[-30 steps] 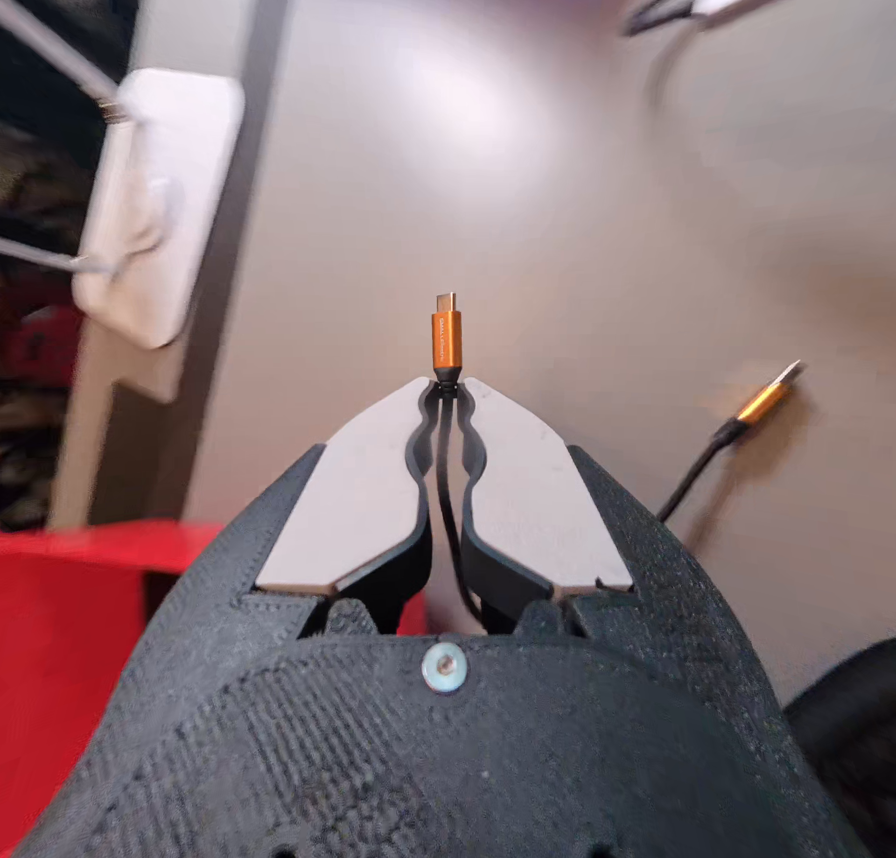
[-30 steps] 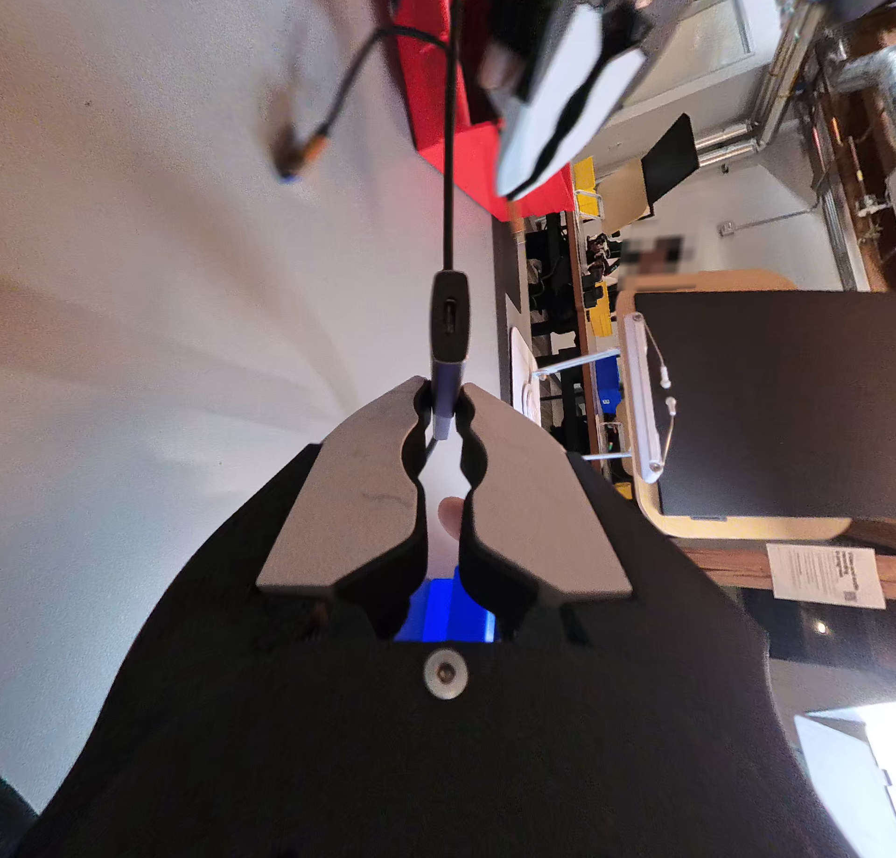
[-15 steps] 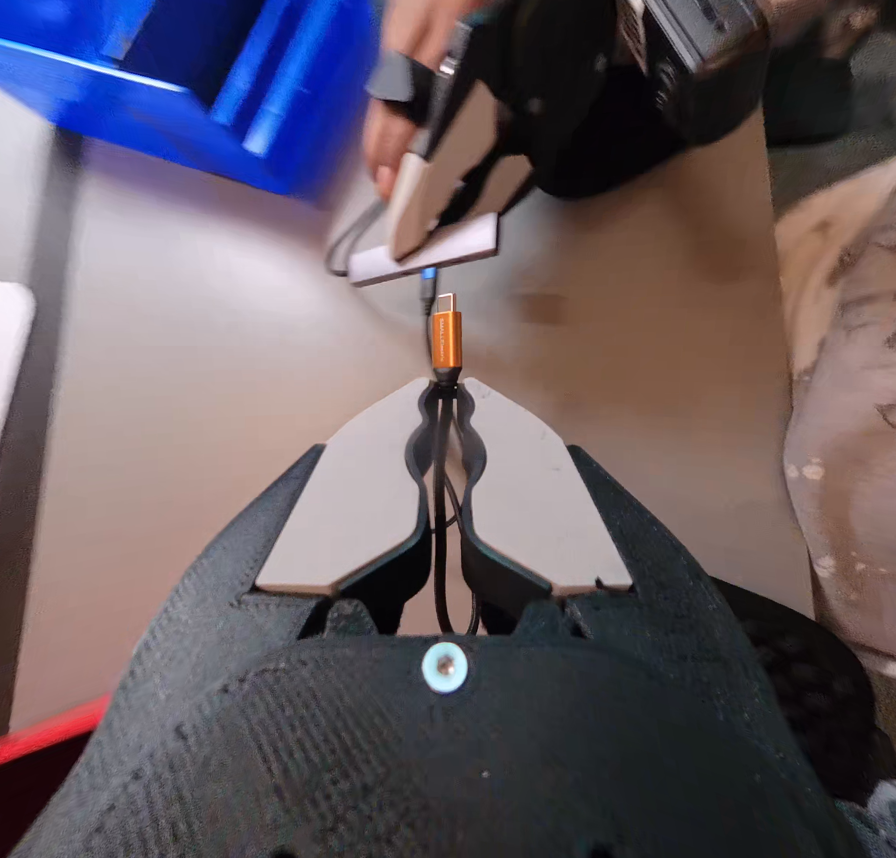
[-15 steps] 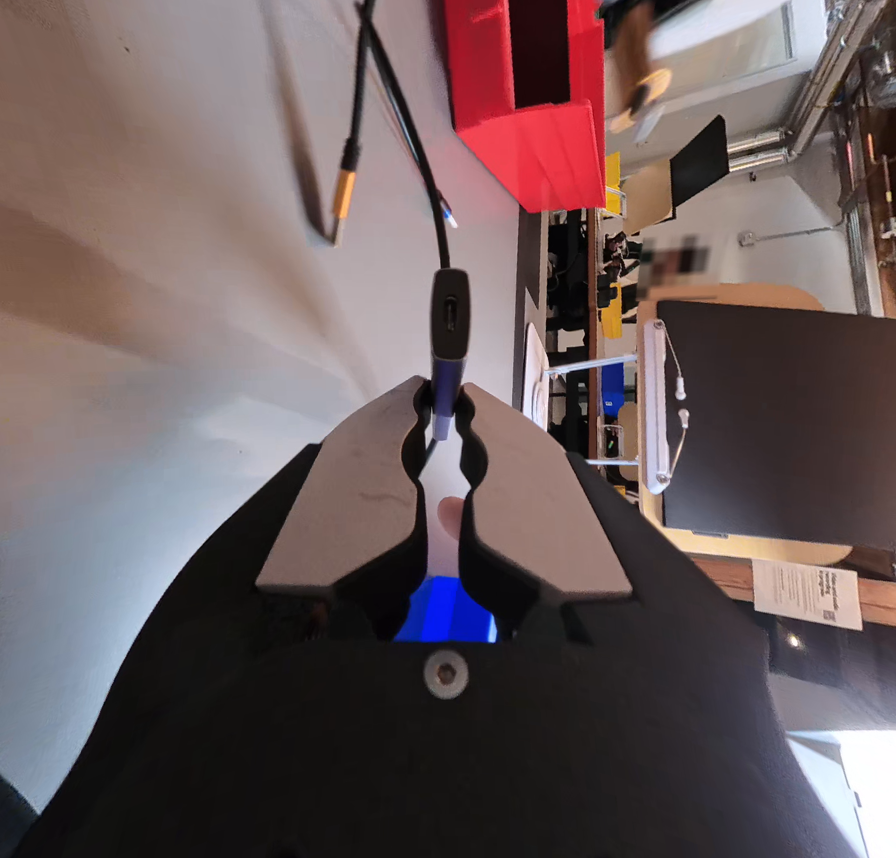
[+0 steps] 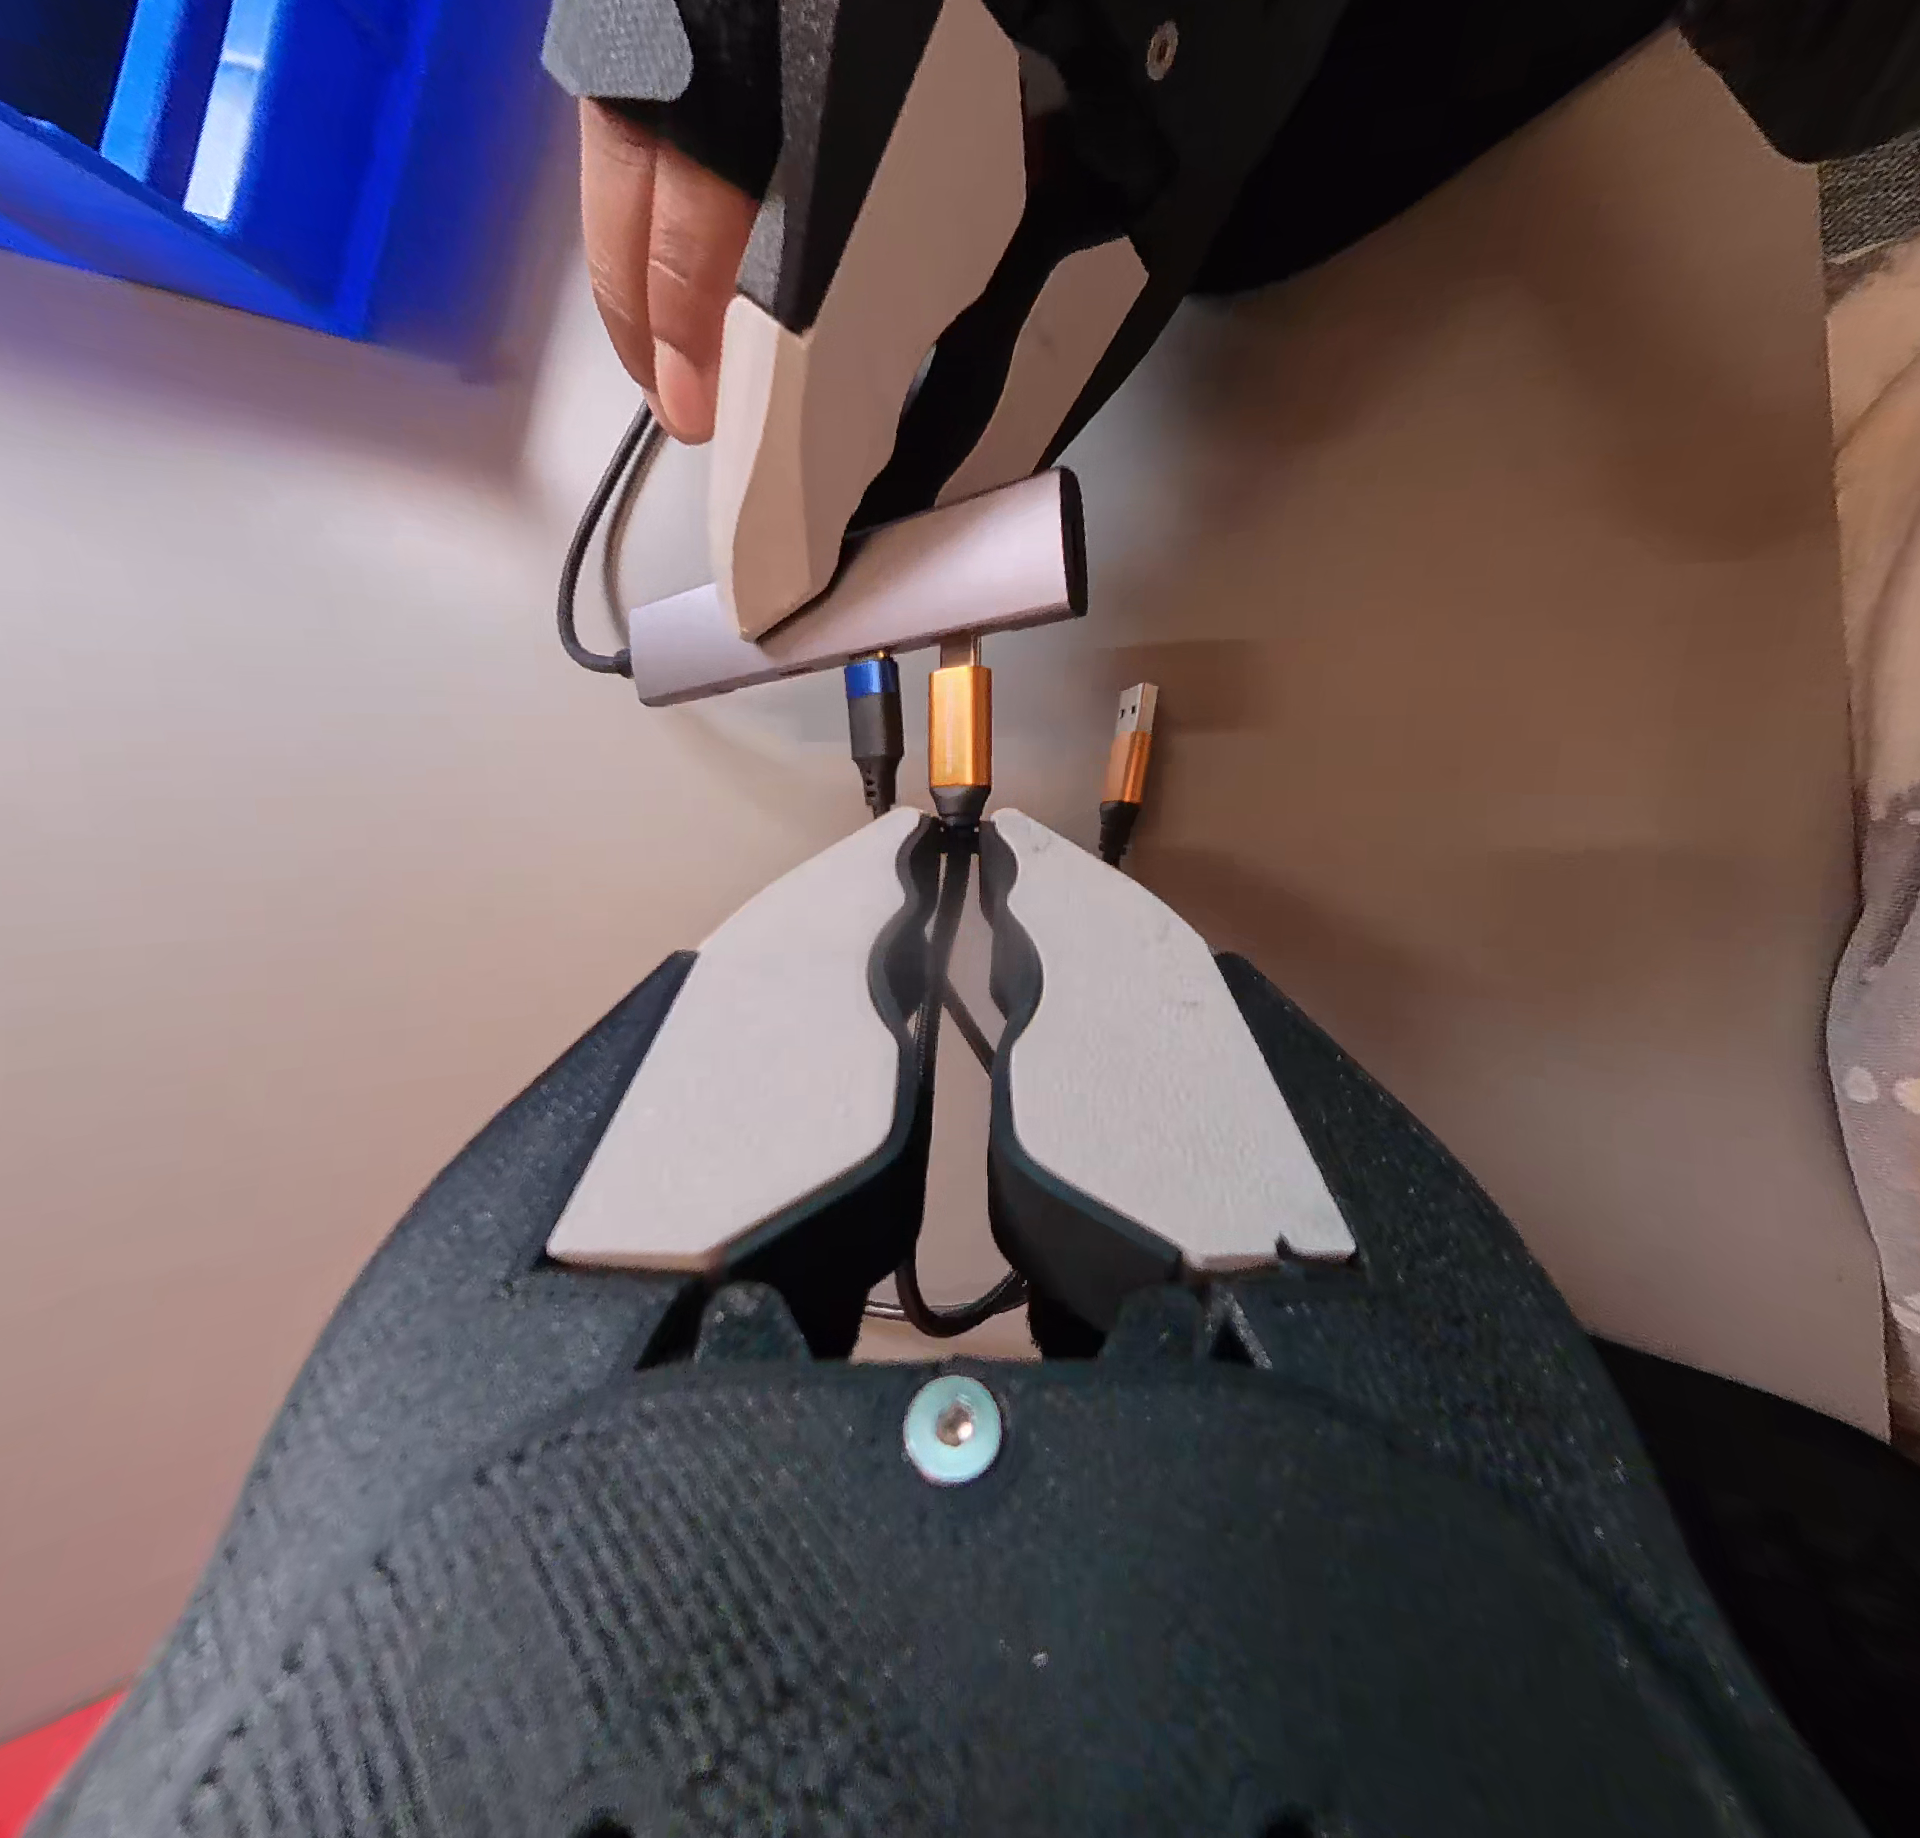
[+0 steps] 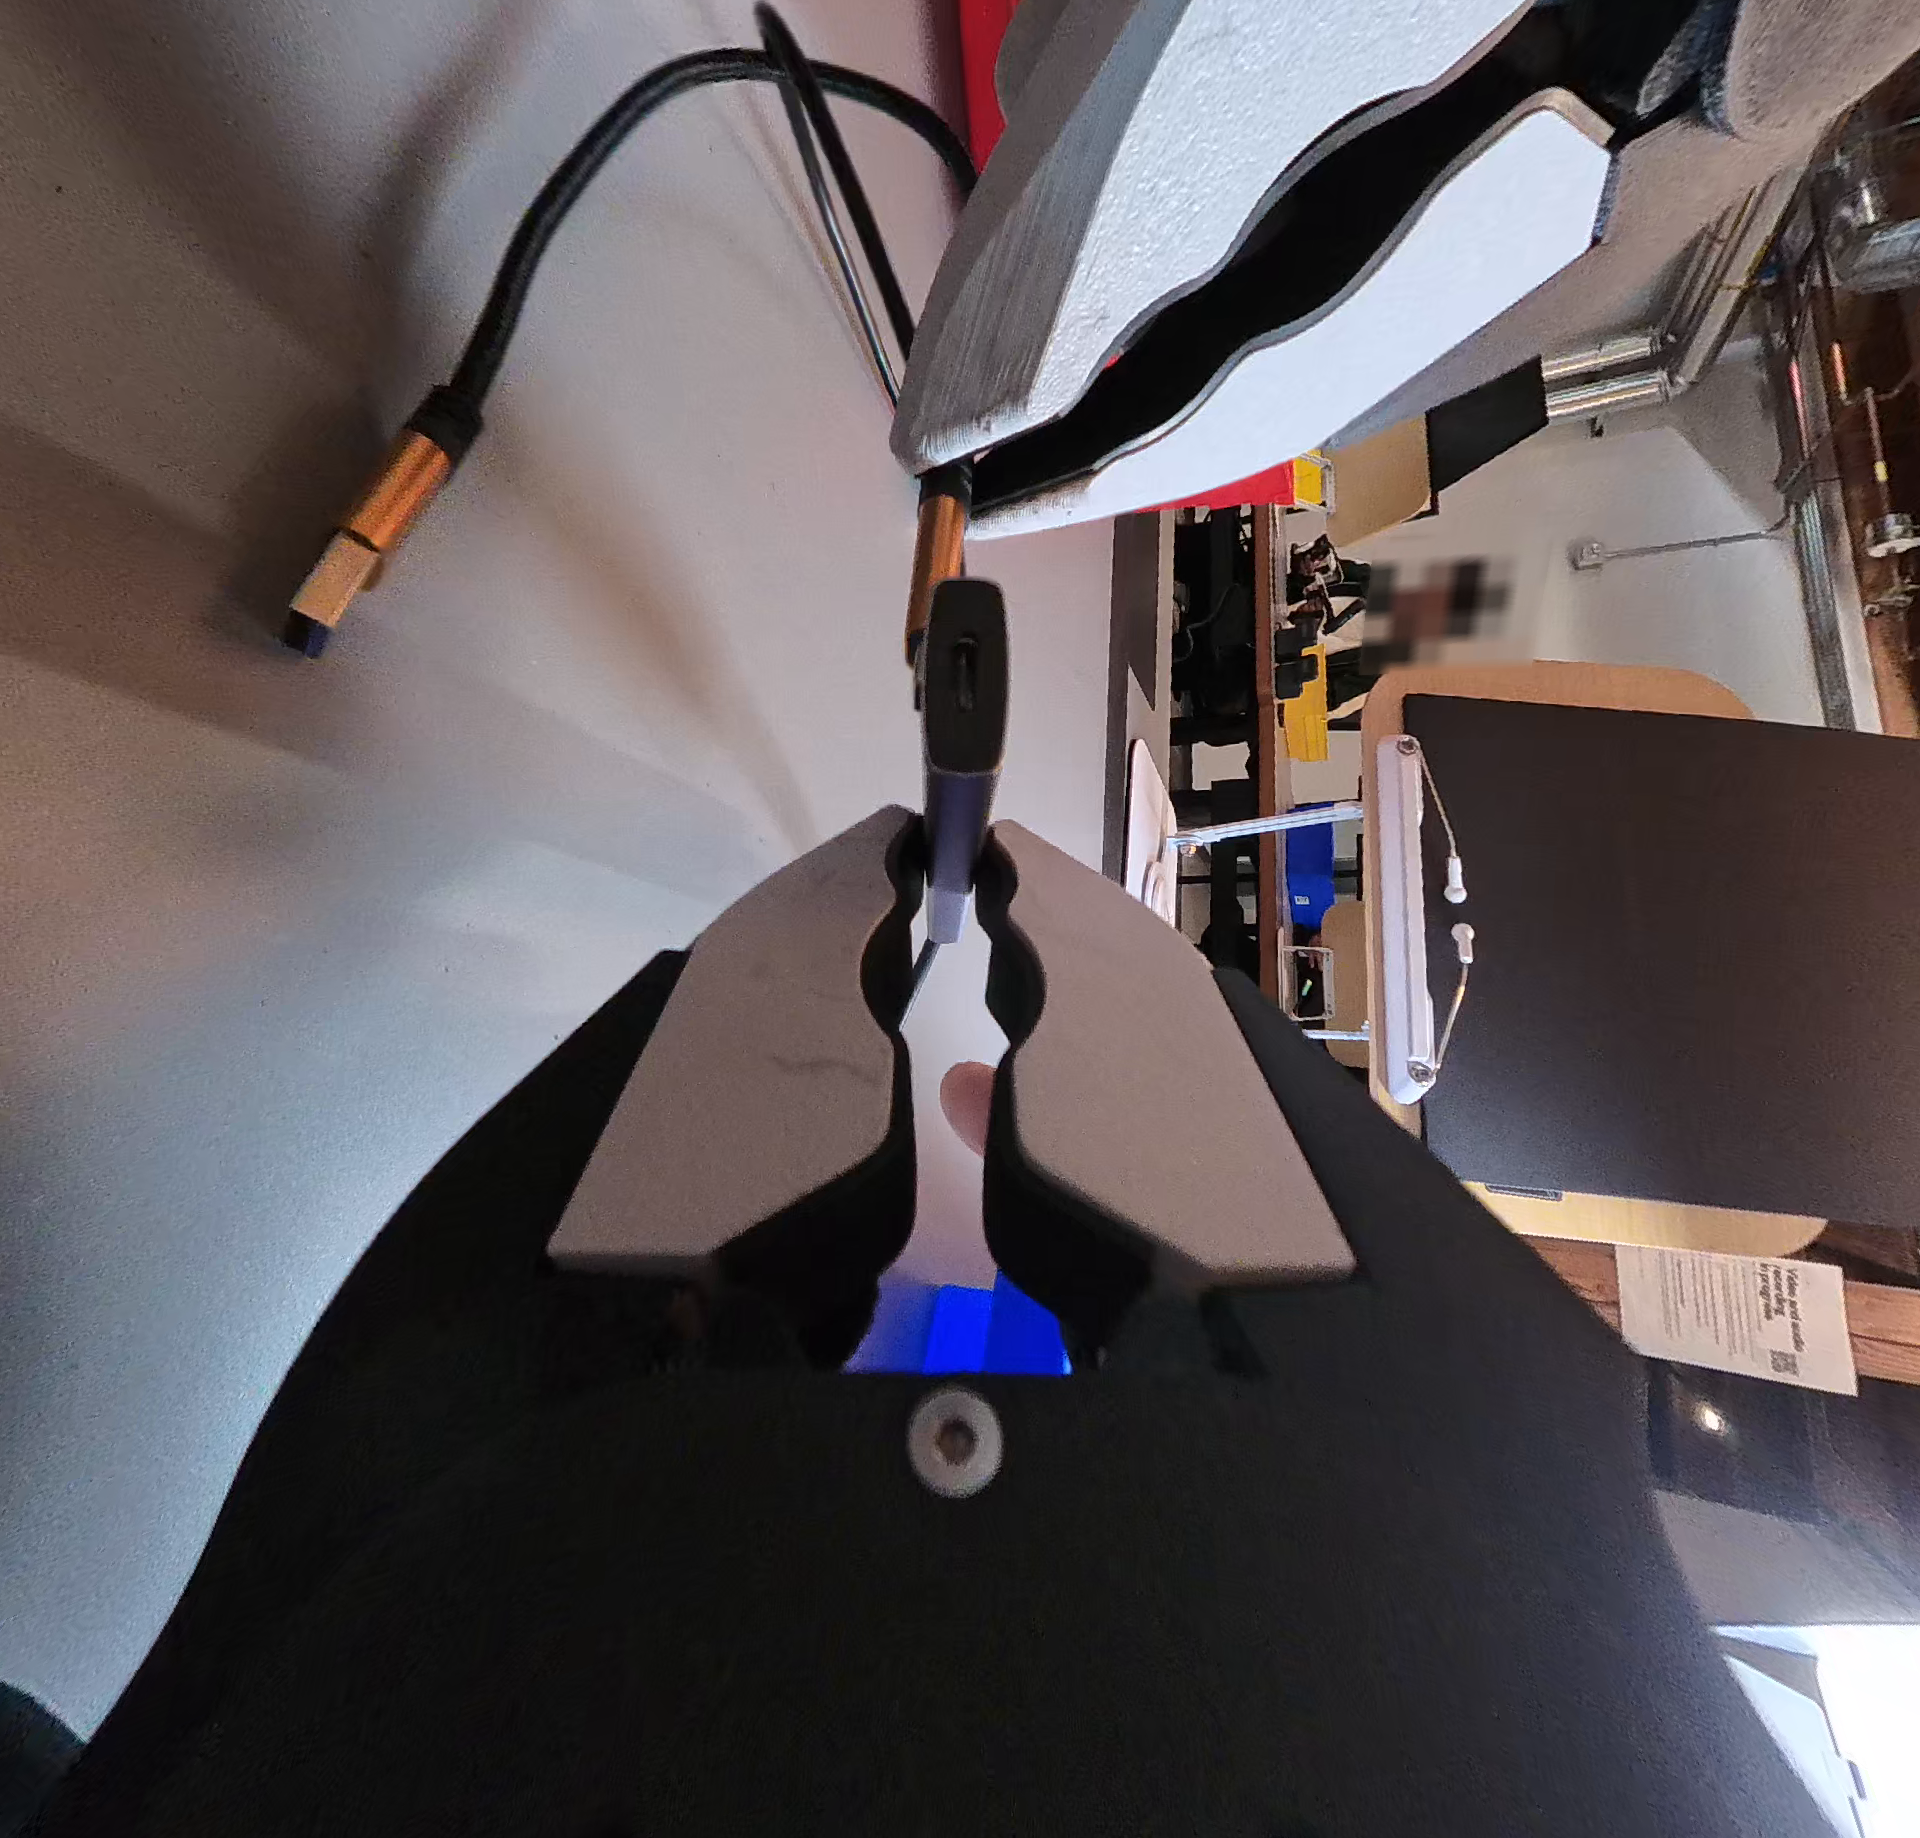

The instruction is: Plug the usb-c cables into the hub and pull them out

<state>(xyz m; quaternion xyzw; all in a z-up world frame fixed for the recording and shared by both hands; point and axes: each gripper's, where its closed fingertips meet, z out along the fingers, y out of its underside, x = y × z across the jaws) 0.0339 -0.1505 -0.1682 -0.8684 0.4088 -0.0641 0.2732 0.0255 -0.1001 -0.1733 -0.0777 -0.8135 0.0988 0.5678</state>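
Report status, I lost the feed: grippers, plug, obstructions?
Left gripper shut on orange USB-C plug, tip at grey aluminium hub. Right gripper shut on hub. Blue-collared plug adjacent.

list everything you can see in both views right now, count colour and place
slim grey metal hub: one, grey, held above the table between the right gripper's fingers
orange-sleeved usb-c plug: one, orange with black cable, held by the left gripper, its tip at the hub's long edge
blue-collared plug: one, blue and black, just left of the orange one under the hub
orange-sleeved usb-a plug: one, orange with black cable, lying loose on the table
pale table: one, off-white, under everything
blue plastic bin: one, blue, top left of the left wrist view
red bin: one, red, behind the left gripper
black panel on a pale wooden board: one, right background
left gripper: one, grey fingers, shut
right gripper: one, grey fingers, shut
person's fingers: beside the right gripper
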